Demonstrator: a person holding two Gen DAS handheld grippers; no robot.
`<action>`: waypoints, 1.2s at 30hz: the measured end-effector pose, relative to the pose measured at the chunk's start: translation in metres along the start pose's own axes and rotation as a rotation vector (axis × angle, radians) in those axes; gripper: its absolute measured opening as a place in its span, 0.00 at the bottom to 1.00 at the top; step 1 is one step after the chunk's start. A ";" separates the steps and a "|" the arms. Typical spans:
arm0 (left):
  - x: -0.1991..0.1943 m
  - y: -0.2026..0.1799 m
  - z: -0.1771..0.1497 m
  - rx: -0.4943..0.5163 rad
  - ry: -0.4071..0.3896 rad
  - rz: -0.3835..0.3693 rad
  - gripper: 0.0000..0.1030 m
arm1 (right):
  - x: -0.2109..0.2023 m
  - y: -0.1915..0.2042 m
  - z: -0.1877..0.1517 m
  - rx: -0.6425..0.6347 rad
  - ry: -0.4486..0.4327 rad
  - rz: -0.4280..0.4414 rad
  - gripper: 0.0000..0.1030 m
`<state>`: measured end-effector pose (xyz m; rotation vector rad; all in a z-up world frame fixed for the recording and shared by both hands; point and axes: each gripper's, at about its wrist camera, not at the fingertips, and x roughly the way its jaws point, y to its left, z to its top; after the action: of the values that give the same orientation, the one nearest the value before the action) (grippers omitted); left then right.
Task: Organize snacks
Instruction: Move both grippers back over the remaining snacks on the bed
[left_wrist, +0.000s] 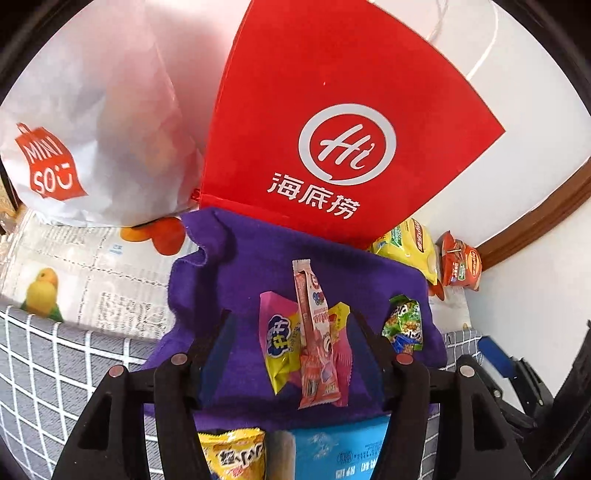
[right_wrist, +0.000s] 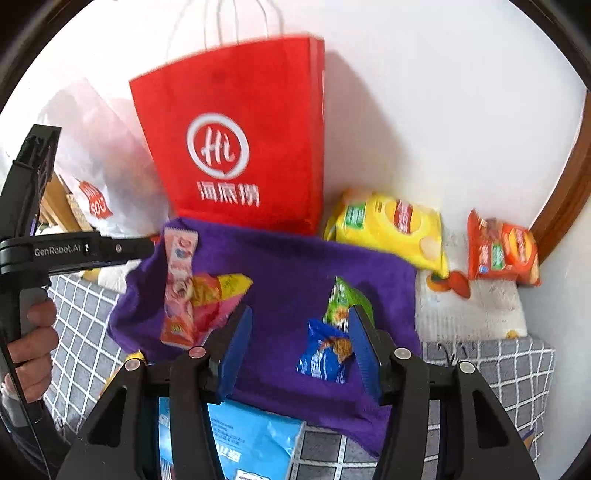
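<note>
Hovering, both tongs (left_wrist: 291, 343) (right_wrist: 301, 350) gape over purple cloth (right_wrist: 280, 266).

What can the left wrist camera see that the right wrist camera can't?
Only the left wrist view shows the bird picture on the newspaper and a yellow snack bag at the bottom edge.

Only the right wrist view shows the person's hand holding the other tool, and the blue snack packet in full.

Both show the red paper bag, the white Miniso bag, the purple cloth, the long pink snack stick, the yellow chip bag, and open tongs in front.
</note>
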<state>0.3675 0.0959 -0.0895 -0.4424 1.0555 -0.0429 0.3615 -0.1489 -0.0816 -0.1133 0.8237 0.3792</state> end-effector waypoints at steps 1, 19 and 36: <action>-0.003 -0.002 0.000 0.010 0.003 0.013 0.58 | -0.006 0.004 0.001 -0.011 -0.021 -0.007 0.52; -0.077 -0.010 -0.007 0.094 -0.104 0.001 0.58 | -0.055 0.030 -0.126 -0.075 -0.005 -0.018 0.62; -0.159 -0.047 -0.067 0.265 -0.224 -0.020 0.65 | -0.039 0.061 -0.182 -0.257 -0.029 -0.012 0.72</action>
<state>0.2391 0.0697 0.0321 -0.2118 0.8110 -0.1459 0.1881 -0.1479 -0.1734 -0.3513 0.7426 0.4734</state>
